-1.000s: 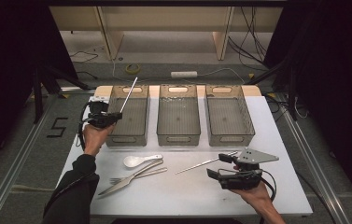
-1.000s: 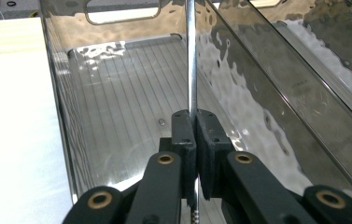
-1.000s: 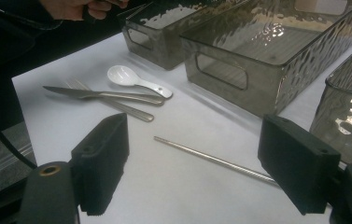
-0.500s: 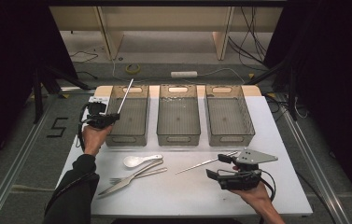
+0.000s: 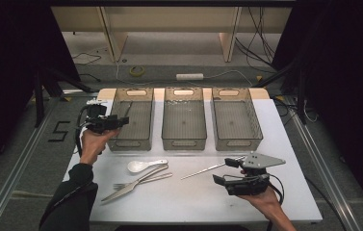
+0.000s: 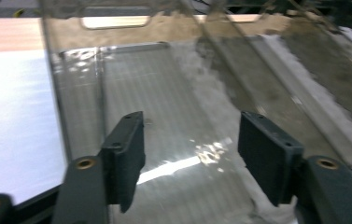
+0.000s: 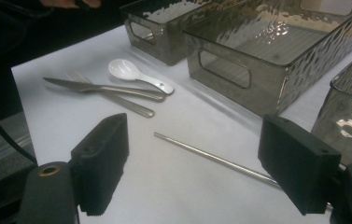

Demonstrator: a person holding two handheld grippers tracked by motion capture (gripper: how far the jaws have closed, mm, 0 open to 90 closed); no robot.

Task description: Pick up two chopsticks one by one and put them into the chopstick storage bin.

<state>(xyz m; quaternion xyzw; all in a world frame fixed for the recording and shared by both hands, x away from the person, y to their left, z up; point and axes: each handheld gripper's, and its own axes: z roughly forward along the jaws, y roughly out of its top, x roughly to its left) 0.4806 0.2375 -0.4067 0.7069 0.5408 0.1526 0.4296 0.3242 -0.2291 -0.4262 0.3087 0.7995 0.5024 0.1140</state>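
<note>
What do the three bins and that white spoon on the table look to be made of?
The bins look like smoky see-through plastic: the table shows through their rippled, glossy walls. The white spoon seems glazed ceramic or hard plastic, smooth and shiny; which one is hard to tell.

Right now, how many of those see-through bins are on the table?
3, in a row at the table's far side: left bin beside the left gripper, middle bin, right bin. No bin looks hidden.

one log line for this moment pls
left gripper: jaws just opened, empty, over left bin | chopstick: in bin | right gripper: open, near second chopstick
</note>
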